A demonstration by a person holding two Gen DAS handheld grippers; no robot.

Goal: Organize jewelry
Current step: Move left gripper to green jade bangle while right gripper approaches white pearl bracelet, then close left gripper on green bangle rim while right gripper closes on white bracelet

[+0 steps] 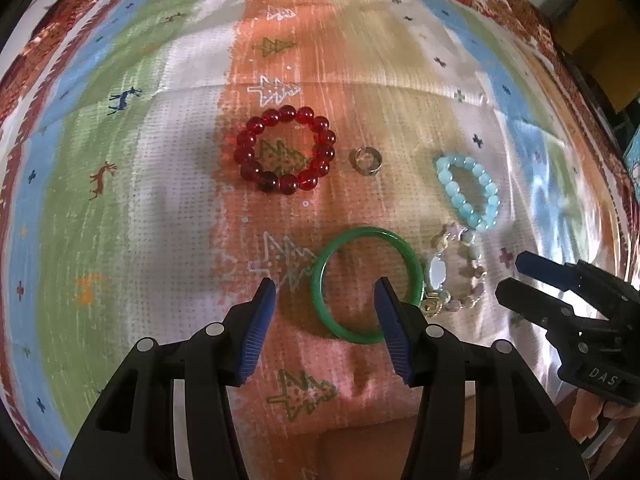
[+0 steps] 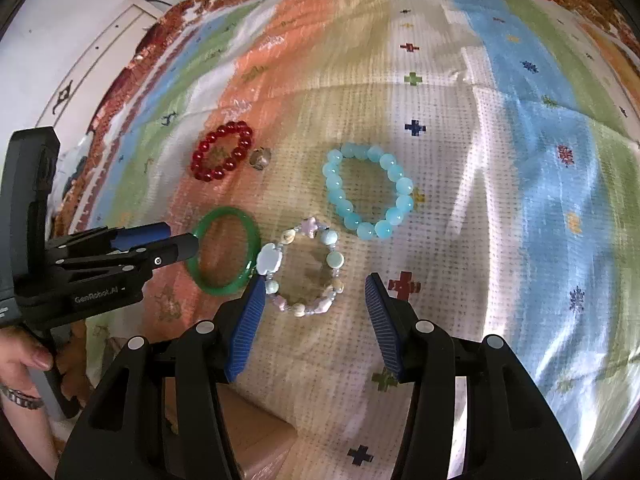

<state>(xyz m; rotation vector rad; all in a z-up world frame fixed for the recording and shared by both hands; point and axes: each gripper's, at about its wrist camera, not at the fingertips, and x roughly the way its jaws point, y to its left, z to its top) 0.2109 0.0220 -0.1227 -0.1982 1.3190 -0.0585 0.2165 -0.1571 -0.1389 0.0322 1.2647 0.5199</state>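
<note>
I find five pieces of jewelry laid out on a bench covered by a striped cloth [image 1: 160, 128] printed with trees, deer and crosses.

Left claw [image 1: 324, 292]: released, jaws apart, nothing gripped. In the left wrist view its right finger stands over the ring of the green bangle [image 1: 320, 300], while its left finger stands outside the bangle at its 9 o'clock. I cannot tell whether either finger touches it. The bangle lies flat on the orange stripe.

Right claw [image 2: 314, 284]: released, jaws apart, nothing gripped. In the right wrist view it hangs over the mixed-stone bracelet [image 2: 304, 268], its left fingertip overlapping the bracelet's rim at 8 o'clock; its right finger stands clear, at the bracelet's 3 o'clock.

Layout, right wrist view: the mixed-stone bracelet lies just beside the bangle, at the bangle's 3 o'clock. The pale blue bead bracelet [image 2: 368, 192] lies near the mixed one, at its 1 o'clock. The red bead bracelet [image 2: 222, 156] lies at the bangle's 12 o'clock, well apart from it. A small metal ring [image 2: 260, 158] sits just beside the red bracelet, at its 3 o'clock.

A hand [image 2: 24, 360] grips the left claw's handle at the frame's 8 o'clock edge.
</note>
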